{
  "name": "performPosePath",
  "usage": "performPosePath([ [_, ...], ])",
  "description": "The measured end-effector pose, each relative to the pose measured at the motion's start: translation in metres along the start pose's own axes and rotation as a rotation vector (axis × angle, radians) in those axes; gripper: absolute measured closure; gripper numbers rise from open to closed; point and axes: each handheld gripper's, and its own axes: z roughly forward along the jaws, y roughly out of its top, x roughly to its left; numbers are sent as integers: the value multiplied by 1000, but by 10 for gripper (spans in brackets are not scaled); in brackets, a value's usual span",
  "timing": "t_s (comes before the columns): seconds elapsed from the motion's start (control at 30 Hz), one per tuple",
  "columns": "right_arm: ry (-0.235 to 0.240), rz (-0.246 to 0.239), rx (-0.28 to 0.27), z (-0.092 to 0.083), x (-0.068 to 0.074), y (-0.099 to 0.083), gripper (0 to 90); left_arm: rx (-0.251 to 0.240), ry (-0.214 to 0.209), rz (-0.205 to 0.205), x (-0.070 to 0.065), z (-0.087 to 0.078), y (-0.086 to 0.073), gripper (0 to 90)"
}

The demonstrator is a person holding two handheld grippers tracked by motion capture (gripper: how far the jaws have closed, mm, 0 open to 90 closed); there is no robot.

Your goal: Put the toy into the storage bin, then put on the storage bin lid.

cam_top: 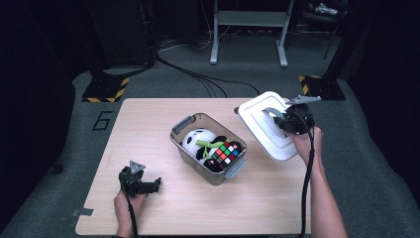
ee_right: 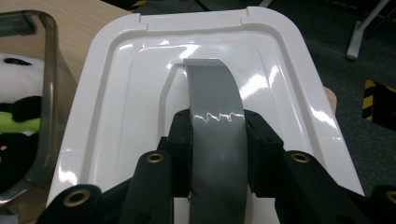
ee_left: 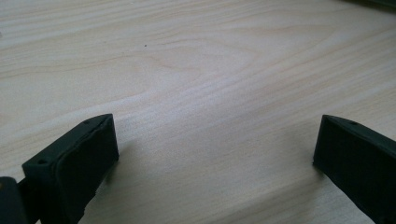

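Held one white lid [cam_top: 263, 124] by its grey handle [ee_right: 215, 135] in the clamped right gripper [cam_top: 289, 120], beside one clear bin [cam_top: 184, 148]; left gripper [cam_top: 148, 186] gaped on the wooden table [cam_top: 148, 124].

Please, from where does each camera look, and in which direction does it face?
High view: above the person's side, looking forward and down at the table, both forearms, the left gripper.
Left gripper view: low over bare table, between its open jaws.
Right gripper view: along the right gripper, clamped on the grey handle of the white lid.
Shared: lid and clear box.
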Motion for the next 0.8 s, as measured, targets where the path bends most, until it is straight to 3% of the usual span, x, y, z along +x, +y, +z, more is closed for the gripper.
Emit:
performPosePath([
  [0.47, 69, -42, -36, -16, 23, 28, 666, -1, 3, 0, 0, 0, 0, 0],
  [0.8, 142, -83, -39, -18, 55, 47, 666, 2, 4, -3, 0, 0, 0, 0],
])
